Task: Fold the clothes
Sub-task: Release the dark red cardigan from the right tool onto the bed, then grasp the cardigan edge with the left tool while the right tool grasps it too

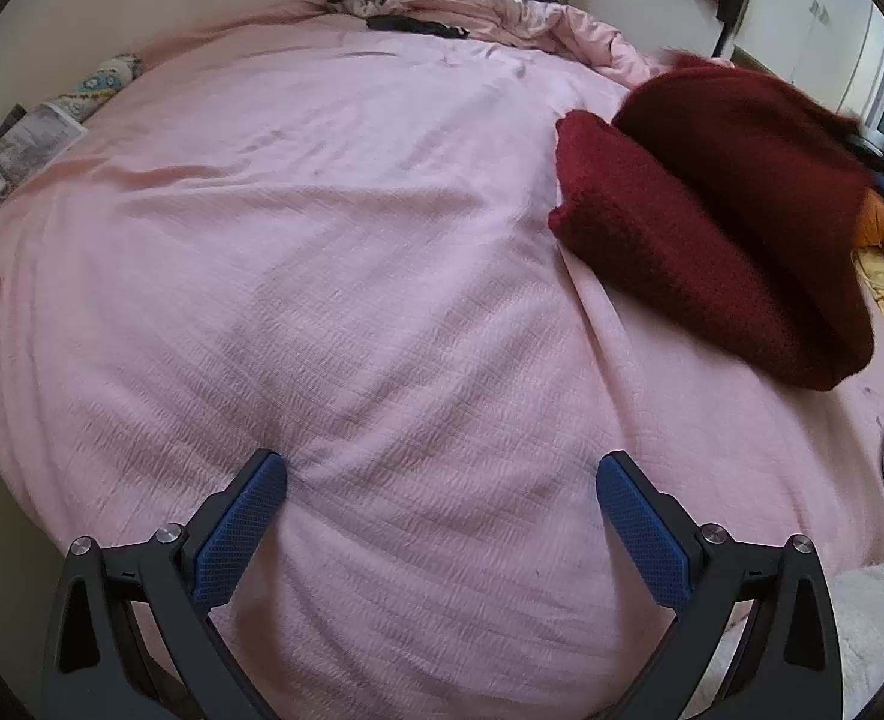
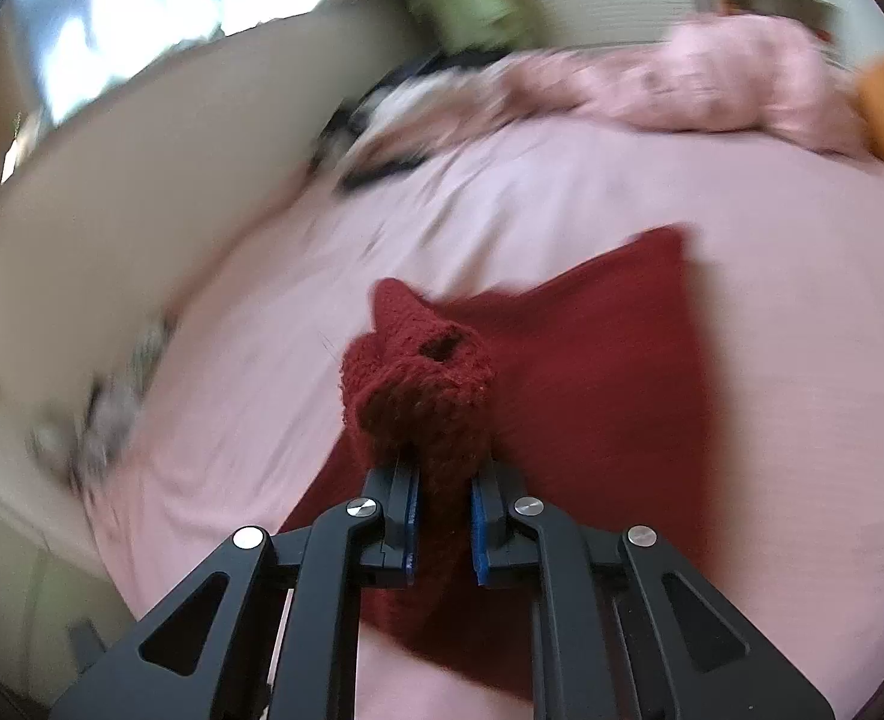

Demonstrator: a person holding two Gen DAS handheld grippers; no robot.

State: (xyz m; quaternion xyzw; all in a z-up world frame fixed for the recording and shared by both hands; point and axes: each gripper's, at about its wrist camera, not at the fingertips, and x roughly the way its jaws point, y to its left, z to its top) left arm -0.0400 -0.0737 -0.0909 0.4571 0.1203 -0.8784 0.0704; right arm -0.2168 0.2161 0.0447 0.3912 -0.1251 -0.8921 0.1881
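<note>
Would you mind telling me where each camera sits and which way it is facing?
Left wrist: on the left tool, angled down over the pink bedsheet; its open blue pads show.
Right wrist: on the right tool, angled down, shut on the dark red knit garment.
Shared: sheet and garment.

We see the sweater lying on the bed at the right, with a heap of clothes at the far edge.
</note>
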